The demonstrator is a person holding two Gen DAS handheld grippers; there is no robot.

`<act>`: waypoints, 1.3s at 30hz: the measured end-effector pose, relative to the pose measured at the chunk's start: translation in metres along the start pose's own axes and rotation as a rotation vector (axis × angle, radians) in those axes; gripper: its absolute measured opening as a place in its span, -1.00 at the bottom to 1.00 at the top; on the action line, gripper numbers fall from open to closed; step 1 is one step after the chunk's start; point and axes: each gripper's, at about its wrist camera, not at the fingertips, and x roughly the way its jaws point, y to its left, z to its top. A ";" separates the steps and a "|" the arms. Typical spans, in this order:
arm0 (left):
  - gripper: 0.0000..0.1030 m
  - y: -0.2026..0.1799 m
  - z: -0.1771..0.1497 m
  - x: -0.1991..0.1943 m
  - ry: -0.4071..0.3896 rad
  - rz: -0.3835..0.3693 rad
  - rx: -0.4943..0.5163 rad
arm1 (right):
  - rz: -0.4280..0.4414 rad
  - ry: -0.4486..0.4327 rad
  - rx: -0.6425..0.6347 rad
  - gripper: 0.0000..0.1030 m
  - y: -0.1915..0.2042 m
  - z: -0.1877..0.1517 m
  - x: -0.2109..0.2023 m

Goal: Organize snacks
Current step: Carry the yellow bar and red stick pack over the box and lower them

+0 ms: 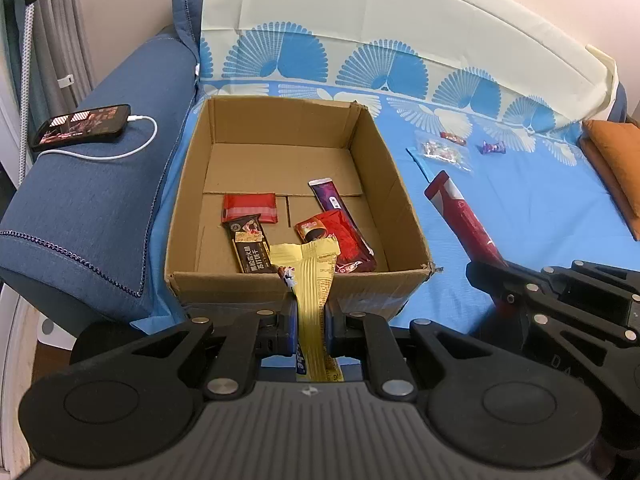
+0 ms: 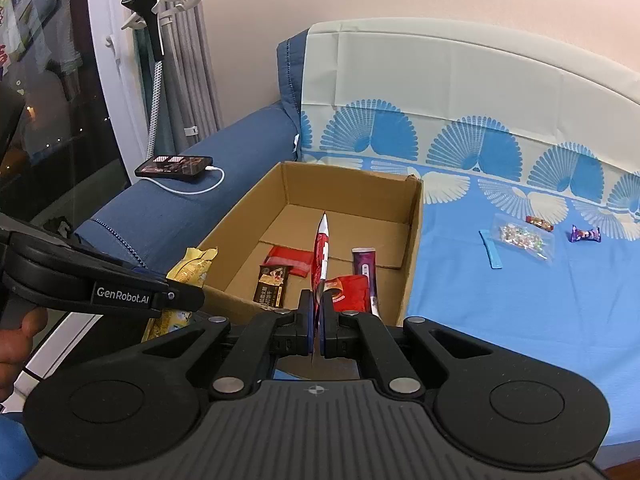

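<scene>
Cardboard box [image 1: 384, 184] holding four snacks, left gripper [image 1: 312, 320] pinching yellow packet [image 1: 316, 280], right gripper [image 2: 317, 328] pinching red packet [image 2: 321, 258]

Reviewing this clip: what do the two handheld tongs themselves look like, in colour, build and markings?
Both tongs, left and right, are matte black plastic: ribbed grey-black base, two round discs, angled linkage arms with silver rivets, blue-edged finger pads. White "GenRobot.AI" lettering marks the left one's side. A bare hand shows, with no sleeve visible.

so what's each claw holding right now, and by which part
The left claw grips the yellow snack packet by its lower part, top over the box's near wall. The right claw pinches the red packet at its lower end, edge-on.
</scene>
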 end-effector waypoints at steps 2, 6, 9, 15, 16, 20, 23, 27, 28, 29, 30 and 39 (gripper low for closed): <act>-0.74 0.000 0.000 -0.001 -0.001 0.000 0.000 | -0.001 -0.001 -0.003 -0.94 0.001 0.000 -0.001; -0.74 0.001 0.000 0.000 0.000 -0.001 0.000 | 0.000 0.001 -0.005 -0.94 0.001 0.000 -0.001; -0.73 0.000 0.001 0.002 0.004 -0.001 0.000 | 0.001 0.005 -0.006 -0.94 0.000 0.000 0.000; -0.73 0.001 0.002 0.006 0.015 -0.002 -0.002 | 0.004 0.018 -0.008 -0.95 0.000 0.001 0.004; -0.73 0.001 0.002 0.007 0.017 -0.002 -0.002 | 0.005 0.022 -0.009 -0.94 0.000 0.001 0.005; -0.73 0.001 0.003 0.011 0.024 -0.002 -0.004 | 0.007 0.033 -0.010 -0.94 -0.001 0.001 0.008; -0.73 0.002 0.005 0.014 0.029 -0.002 -0.007 | 0.008 0.043 -0.011 -0.94 -0.001 0.002 0.012; -0.73 0.006 0.009 0.017 0.028 -0.002 -0.015 | 0.005 0.052 -0.016 -0.94 -0.001 0.003 0.016; -0.73 0.008 0.011 0.018 0.025 0.000 -0.018 | 0.002 0.053 -0.017 -0.95 -0.001 0.004 0.018; -0.73 0.009 0.014 0.019 0.021 0.003 -0.021 | 0.000 0.054 -0.019 -0.95 -0.001 0.005 0.019; -0.73 0.012 0.017 0.020 0.019 0.004 -0.024 | -0.003 0.055 -0.020 -0.95 -0.001 0.007 0.021; -0.73 0.030 0.045 0.036 -0.007 0.021 -0.072 | -0.015 0.053 -0.019 -0.94 -0.005 0.023 0.043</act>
